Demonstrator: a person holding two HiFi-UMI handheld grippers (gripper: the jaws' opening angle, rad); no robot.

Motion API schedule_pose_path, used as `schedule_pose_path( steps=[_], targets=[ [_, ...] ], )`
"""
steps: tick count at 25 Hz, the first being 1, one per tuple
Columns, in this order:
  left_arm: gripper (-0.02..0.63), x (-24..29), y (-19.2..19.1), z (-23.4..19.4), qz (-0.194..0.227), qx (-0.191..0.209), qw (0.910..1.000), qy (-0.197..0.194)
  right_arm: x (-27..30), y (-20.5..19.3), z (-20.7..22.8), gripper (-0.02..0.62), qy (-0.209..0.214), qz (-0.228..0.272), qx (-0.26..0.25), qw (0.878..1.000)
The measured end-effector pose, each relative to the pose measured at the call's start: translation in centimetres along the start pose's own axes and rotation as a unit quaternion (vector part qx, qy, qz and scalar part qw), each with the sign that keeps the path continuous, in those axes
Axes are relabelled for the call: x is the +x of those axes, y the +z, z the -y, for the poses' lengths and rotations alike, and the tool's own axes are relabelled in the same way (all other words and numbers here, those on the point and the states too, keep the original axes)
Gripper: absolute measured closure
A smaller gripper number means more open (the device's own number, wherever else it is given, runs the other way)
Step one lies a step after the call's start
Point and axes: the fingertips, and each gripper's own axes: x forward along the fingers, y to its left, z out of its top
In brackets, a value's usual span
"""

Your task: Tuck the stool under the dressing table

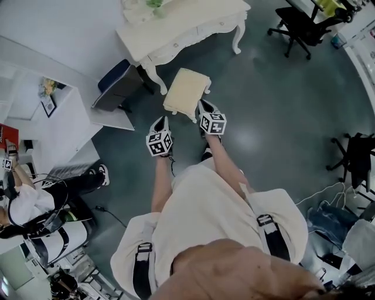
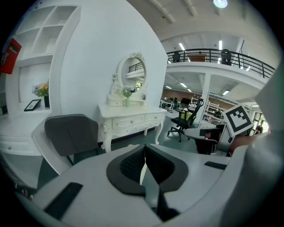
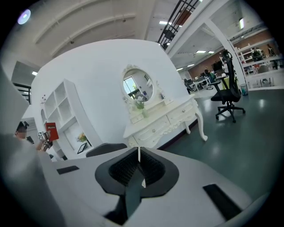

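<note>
Since left tongs (image 1: 162, 122) and right tongs (image 1: 203, 106) are closed, the seemingly light, rigid stool (image 1: 186, 89) is best pushed at its 6 o'clock edge.

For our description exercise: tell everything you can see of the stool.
The stool has a square, cream, padded-looking seat and pale legs. It sits in front of the white dressing table, not under it. The left hand-held gripper and the right hand-held gripper, both shut, are at its near edge; contact is unclear.
</note>
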Motion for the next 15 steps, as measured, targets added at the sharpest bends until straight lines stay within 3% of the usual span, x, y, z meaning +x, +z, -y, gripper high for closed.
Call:
schedule_pose_path(
  steps=[2,6,10,15],
  targets=[
    [0.591,1.4,1.0,-0.1,0.006,0.013,0.9999,-0.003,1.1,1.0,0.4,0.549,0.005,0.010,-0.001,1.000],
    [0.591,4.2,2.2,1.1,0.012,0.091,0.9957,-0.016,2.1,2.8,1.4,0.549,0.032,0.038,0.010,0.999],
    [0.591,6.3,3.2,0.9,0.018,0.072,0.9968,-0.031,3.2,3.3,2.2,0.549,0.028,0.033,0.004,0.999],
    [0.591,10.4,3.5,-0.2,0.003,0.061,0.9972,-0.044,5.2,1.6,4.1,0.551,0.015,-0.011,-0.008,1.000]
  ],
)
